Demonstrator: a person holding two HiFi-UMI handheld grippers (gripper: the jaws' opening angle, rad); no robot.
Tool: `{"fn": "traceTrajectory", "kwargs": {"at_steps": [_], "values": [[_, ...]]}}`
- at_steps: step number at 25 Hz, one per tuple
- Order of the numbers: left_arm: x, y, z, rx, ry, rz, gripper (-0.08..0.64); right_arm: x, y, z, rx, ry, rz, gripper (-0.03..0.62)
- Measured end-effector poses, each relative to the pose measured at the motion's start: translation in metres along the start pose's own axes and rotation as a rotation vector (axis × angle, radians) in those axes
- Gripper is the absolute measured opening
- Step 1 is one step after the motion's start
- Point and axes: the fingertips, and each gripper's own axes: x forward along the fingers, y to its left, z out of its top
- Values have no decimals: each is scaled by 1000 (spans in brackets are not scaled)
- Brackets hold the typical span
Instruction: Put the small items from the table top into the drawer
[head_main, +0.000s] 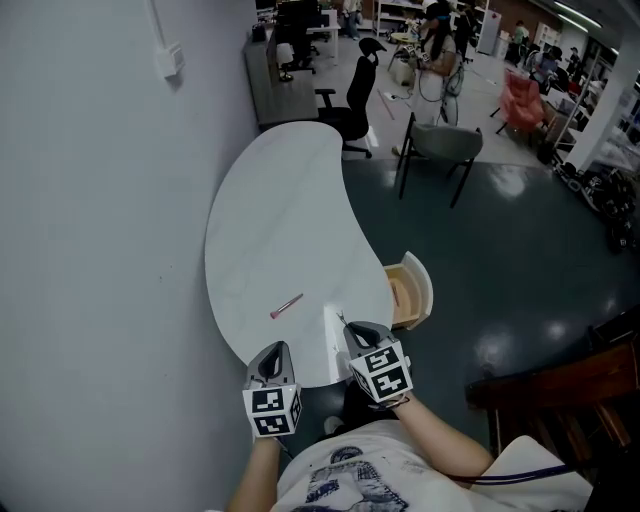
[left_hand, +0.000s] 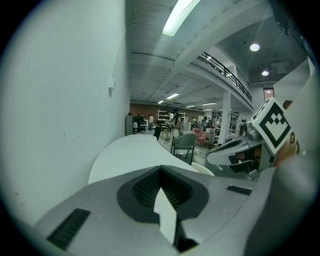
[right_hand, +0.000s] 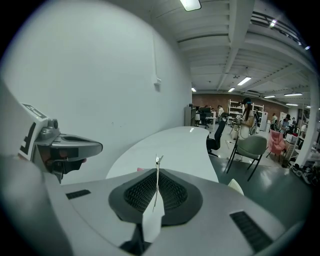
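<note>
A pink pen (head_main: 286, 306) lies on the white curved table (head_main: 280, 200) near its front end. The drawer (head_main: 410, 290) stands open at the table's right edge. My right gripper (head_main: 352, 331) hovers over the table's front right corner, shut on a thin silvery metal item (head_main: 341, 319) that sticks out past its tips. In the right gripper view the item (right_hand: 157, 161) stands up between the closed pads of the right gripper (right_hand: 157, 174). My left gripper (head_main: 276, 352) is at the table's front edge, just below the pen. Its jaws (left_hand: 161, 170) are shut with nothing between them.
A pale wall (head_main: 100, 200) runs along the table's left side. A green chair (head_main: 440, 145) and a black office chair (head_main: 350, 100) stand beyond the table. A dark wooden chair (head_main: 560, 390) is at the lower right. People move about far off.
</note>
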Motion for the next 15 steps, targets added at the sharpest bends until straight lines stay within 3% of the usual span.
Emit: {"fn": "traceTrajectory", "kwargs": {"at_steps": [15], "values": [[27, -64, -1, 23, 24, -83, 23, -33, -40, -15, 30, -5, -32, 29]]}}
